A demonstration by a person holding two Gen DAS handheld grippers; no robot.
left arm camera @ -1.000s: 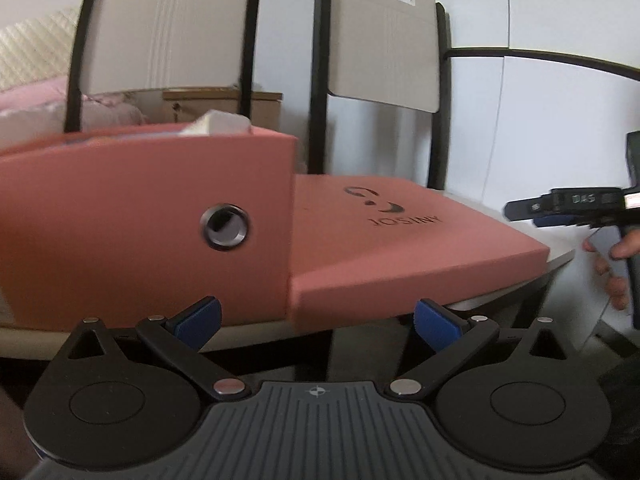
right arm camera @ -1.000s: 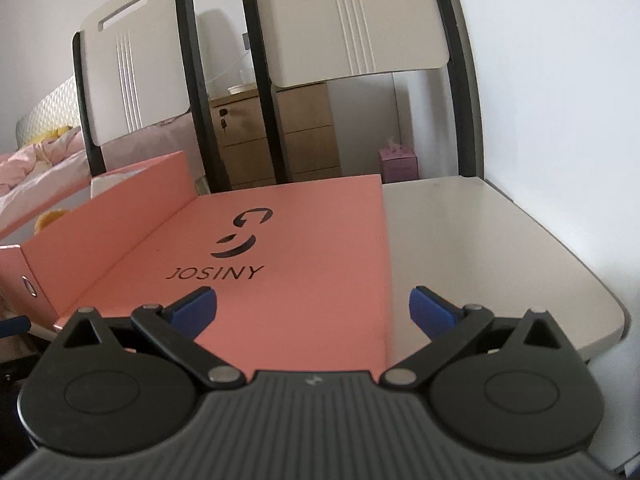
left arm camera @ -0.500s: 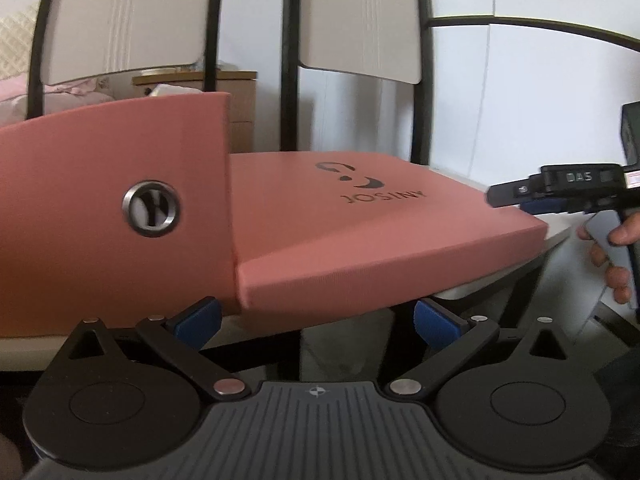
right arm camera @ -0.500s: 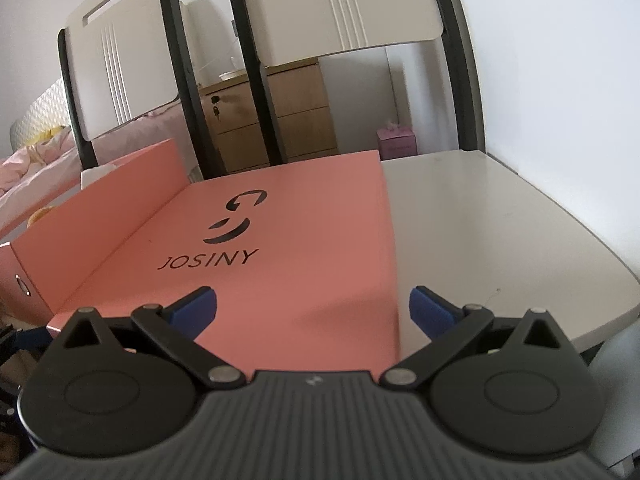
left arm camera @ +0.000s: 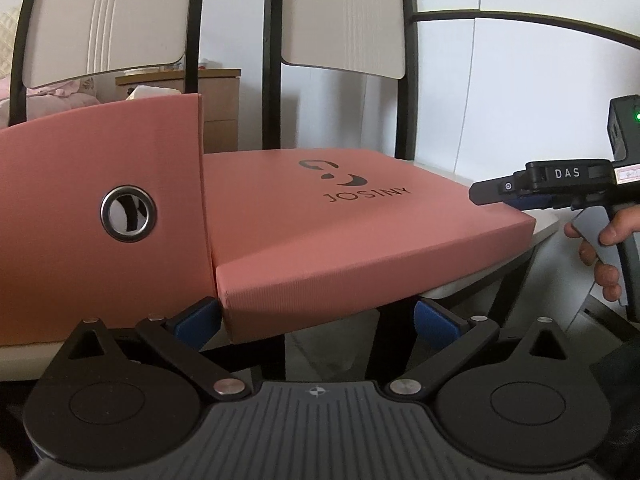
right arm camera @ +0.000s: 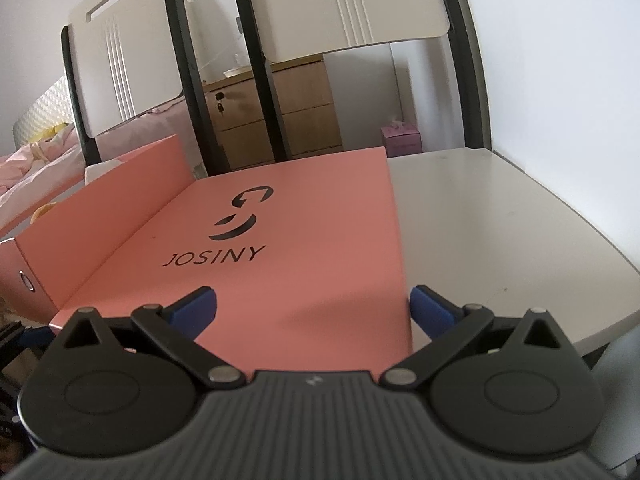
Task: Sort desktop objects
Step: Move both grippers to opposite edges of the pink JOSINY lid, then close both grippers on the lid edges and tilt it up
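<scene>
A flat pink lid marked JOSINY (left arm camera: 352, 220) lies on a white table, also in the right wrist view (right arm camera: 288, 248). Beside it stands a taller open pink box (left arm camera: 100, 216) with a metal eyelet, at the left in the right wrist view (right arm camera: 100, 216). My left gripper (left arm camera: 316, 316) is open and empty, low at the lid's near corner. My right gripper (right arm camera: 312, 308) is open and empty, just over the lid's near edge. It also shows at the right of the left wrist view (left arm camera: 532, 196), level with the lid's corner.
The white table (right arm camera: 500, 240) extends right of the lid. Two chair backs (right arm camera: 352, 4) stand behind it. A wooden drawer cabinet (right arm camera: 280, 116), a small pink tissue box (right arm camera: 400, 140) and a bed with pink bedding (right arm camera: 36, 160) are farther back. A white wall is on the right.
My left gripper has swung right, so the tall box slid left in view and the lid came centre. My right gripper has risen and edged forward over the lid. Both stayed open.
</scene>
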